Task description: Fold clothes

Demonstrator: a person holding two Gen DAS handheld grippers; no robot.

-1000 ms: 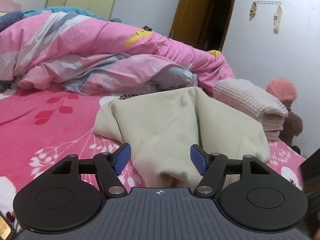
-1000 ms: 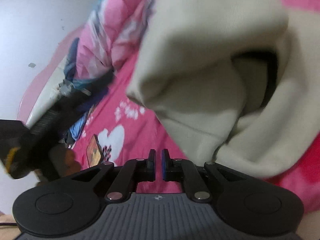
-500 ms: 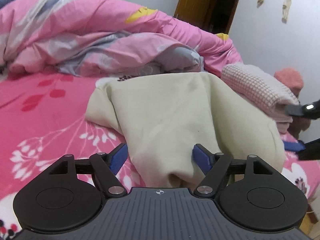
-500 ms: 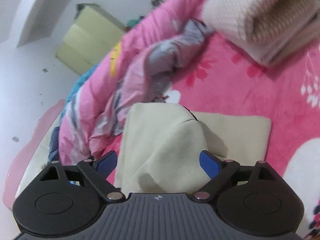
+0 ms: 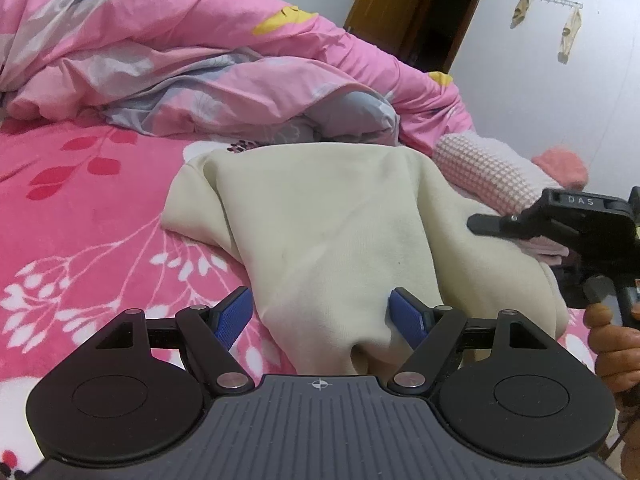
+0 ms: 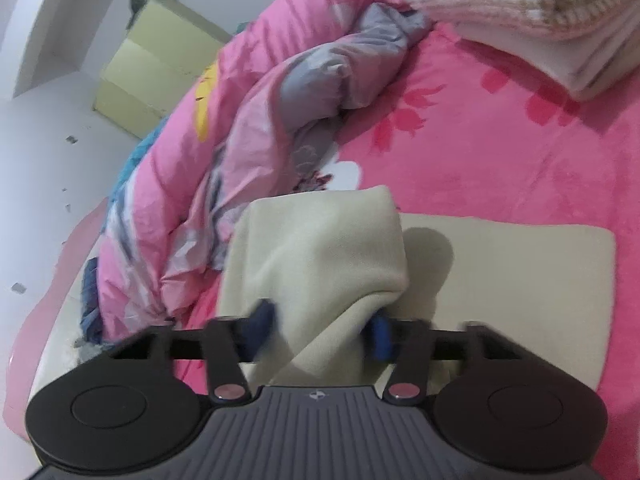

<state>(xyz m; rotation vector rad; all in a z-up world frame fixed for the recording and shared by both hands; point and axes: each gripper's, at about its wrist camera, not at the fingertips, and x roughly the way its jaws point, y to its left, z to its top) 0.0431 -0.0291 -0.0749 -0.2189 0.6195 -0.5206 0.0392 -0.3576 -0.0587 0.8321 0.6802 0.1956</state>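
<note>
Item: cream garment [image 5: 320, 232], half folded, on the pink bed [image 5: 80, 208], near edge, quilt [image 5: 160, 52] heaped behind it at the far side.

Risks:
- Right gripper [image 6: 320, 330] is closing on a raised fold of the garment; the cloth sits between its jaws. It is a bulky bunch, so the pinch may take only the top layer and the under layers could sag or slide out, spoiling the fold.
- Left gripper [image 5: 322, 320] stands spread, pads clear of the cloth. With that side unheld, a pull from the right could drag the whole garment across the bed rather than fold it.
- Folded stack [image 5: 480, 172] lies just right of the garment; a wide swing could knock it.

Position: garment's near hem runs between the left gripper's blue fingers [image 5: 404, 316], untouched. In the right view the lifted fold rises from between the jaws, the flat part spreading right and farther.
</note>
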